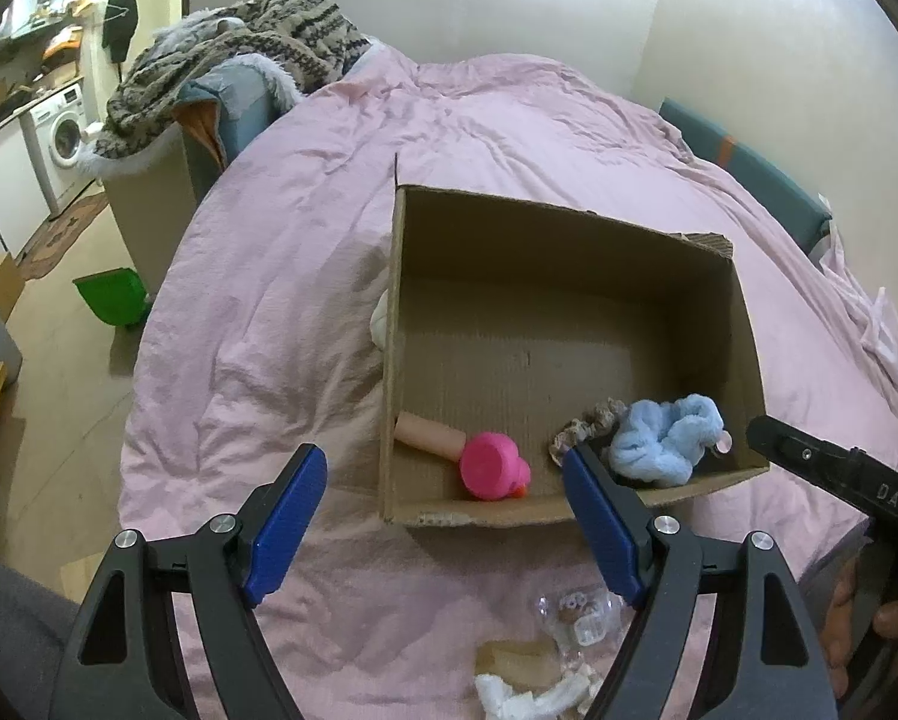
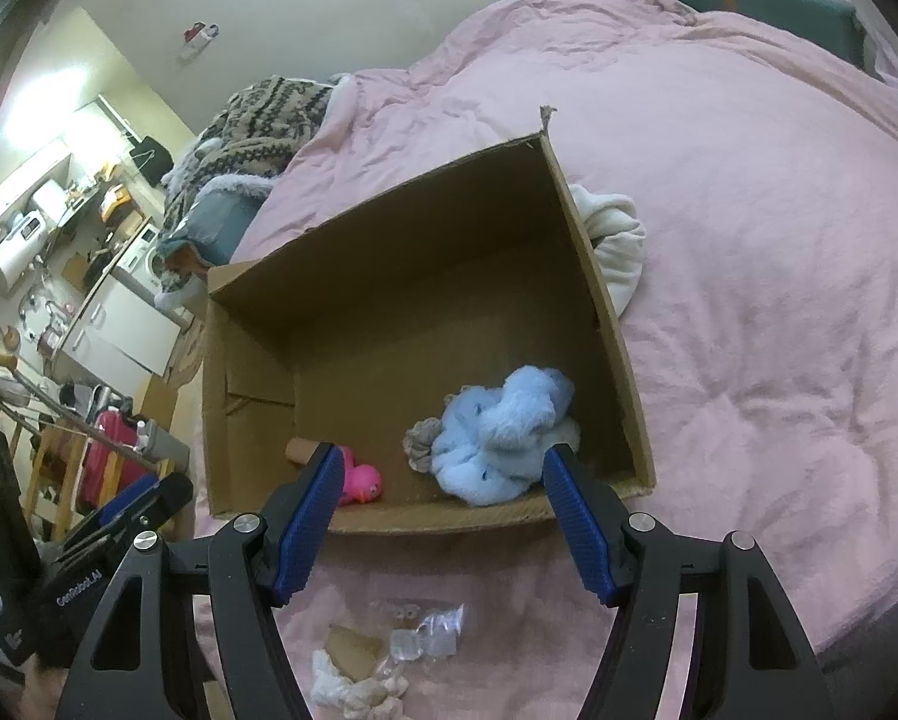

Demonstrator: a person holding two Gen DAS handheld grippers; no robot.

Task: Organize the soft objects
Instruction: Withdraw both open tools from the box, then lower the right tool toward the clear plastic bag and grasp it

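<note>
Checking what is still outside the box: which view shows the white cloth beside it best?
The right wrist view: the white cloth lies bunched on the pink bedding against the cardboard box, mostly exposed. In the left wrist view only a small sliver shows; the box wall hides the rest.

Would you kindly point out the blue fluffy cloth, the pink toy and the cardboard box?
blue fluffy cloth (image 2: 500, 438), right wrist view, middle of the bundle.
pink toy (image 1: 492, 467), left wrist view, its round body.
cardboard box (image 1: 560, 252), left wrist view, far inner wall.
</note>
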